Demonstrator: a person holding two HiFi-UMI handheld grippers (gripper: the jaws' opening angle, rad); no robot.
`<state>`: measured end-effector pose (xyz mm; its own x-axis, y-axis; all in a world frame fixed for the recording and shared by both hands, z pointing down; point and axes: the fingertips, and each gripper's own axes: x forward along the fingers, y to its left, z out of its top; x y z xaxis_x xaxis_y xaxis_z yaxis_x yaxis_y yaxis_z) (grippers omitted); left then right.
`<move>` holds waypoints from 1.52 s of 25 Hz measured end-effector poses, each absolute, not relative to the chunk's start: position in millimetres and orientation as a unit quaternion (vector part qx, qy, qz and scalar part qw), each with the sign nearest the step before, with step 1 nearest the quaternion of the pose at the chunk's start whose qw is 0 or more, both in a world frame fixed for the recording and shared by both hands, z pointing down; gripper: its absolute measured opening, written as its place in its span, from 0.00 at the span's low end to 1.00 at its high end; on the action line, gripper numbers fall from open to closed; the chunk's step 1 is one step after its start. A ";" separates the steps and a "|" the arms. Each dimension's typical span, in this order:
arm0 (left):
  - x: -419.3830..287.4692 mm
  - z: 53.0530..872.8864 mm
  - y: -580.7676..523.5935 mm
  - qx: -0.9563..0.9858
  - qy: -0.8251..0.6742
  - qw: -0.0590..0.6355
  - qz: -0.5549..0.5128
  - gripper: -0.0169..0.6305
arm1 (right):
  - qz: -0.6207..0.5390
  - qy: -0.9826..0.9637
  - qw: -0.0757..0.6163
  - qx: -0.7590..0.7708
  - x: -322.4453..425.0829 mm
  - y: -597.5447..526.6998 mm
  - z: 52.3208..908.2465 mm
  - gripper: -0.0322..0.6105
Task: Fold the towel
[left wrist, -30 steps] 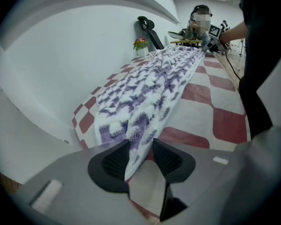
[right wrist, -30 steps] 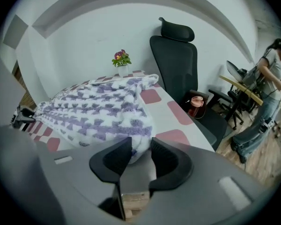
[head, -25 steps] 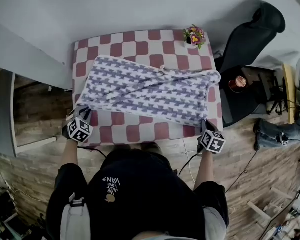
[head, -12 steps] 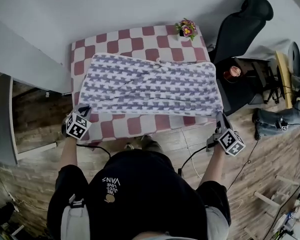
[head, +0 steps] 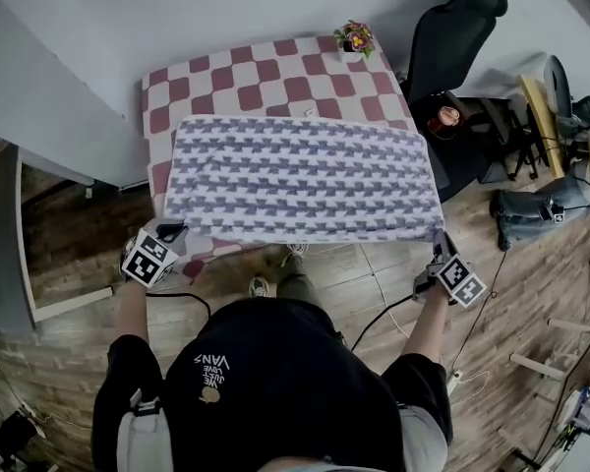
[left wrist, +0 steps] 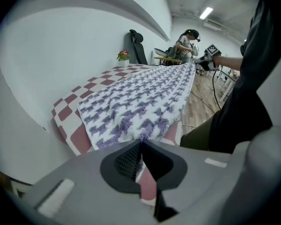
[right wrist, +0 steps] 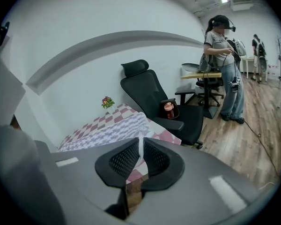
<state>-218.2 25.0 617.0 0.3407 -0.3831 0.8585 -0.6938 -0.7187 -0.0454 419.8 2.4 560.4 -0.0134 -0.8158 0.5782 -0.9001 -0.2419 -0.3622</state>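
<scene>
At the near-left corner of the table (head: pixel 236 77), left gripper (head: pixel 167 232): clenched on the towel's (head: pixel 300 180) near-left corner; pads pinched together on the white fringe in the left gripper view.
Off the table's near-right corner, right gripper (head: pixel 439 242): clamped likewise on the near-right corner, a thin fold of cloth standing between the pads.
Towel: spread over the table's near half; near hem drawn off the table's near edge and held taut between both grippers; far hem resting on the checked top.
Change since a second ago: then rumpled and skewed, with a loose flap on top and both grippers low at the table's near edge; now flattened, squared and stretched wide, with the grippers raised and set farther apart.
Meaning for task: smoothing likely done and both near corners secured; probably ready to carry the near hem over to the far hem for the first fold.
Beyond: flower pot (head: pixel 353 37) at the table's far-right corner, clear of the cloth; black chair (head: pixel 452 28) just right of the table.
</scene>
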 end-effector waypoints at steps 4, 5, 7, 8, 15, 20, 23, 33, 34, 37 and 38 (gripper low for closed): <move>-223.5 617.7 30.4 0.809 -0.317 0.170 0.465 0.05 | 0.364 -0.603 0.047 0.708 413.4 11.5 564.2 0.10; -223.9 615.1 30.0 0.810 -0.313 0.169 0.466 0.05 | 0.364 -0.602 0.045 0.709 412.1 11.1 563.3 0.10; -223.1 606.6 26.3 0.813 -0.305 0.168 0.467 0.05 | 0.360 -0.604 0.040 0.710 410.8 7.4 558.2 0.10; -222.0 602.0 22.9 0.814 -0.302 0.168 0.468 0.05 | 0.357 -0.606 0.037 0.710 411.0 4.4 554.7 0.10; -215.2 584.7 -31.0 0.809 -0.283 0.231 0.461 0.05 | 0.351 -0.618 0.022 0.703 417.5 -57.7 544.6 0.10; -212.8 587.0 -82.6 0.798 -0.285 0.308 0.433 0.05 | 0.366 -0.625 0.030 0.689 421.2 -118.4 553.3 0.10; -217.9 605.7 -114.6 0.782 -0.291 0.358 0.418 0.05 | 0.382 -0.624 0.039 0.681 423.3 -162.4 570.1 0.10; -222.1 625.9 -179.0 0.745 -0.322 0.455 0.367 0.05 | 0.421 -0.620 0.089 0.656 421.8 -257.0 613.7 0.10; -222.4 628.4 -184.5 0.741 -0.323 0.463 0.363 0.05 | 0.424 -0.620 0.094 0.654 421.1 -261.4 617.4 0.10; -227.8 637.9 -204.5 0.732 -0.346 0.478 0.341 0.05 | 0.433 -0.620 0.101 0.646 415.6 -274.3 629.2 0.11; -230.9 638.0 -211.6 0.730 -0.363 0.480 0.325 0.05 | 0.434 -0.619 0.100 0.647 414.6 -276.8 631.2 0.13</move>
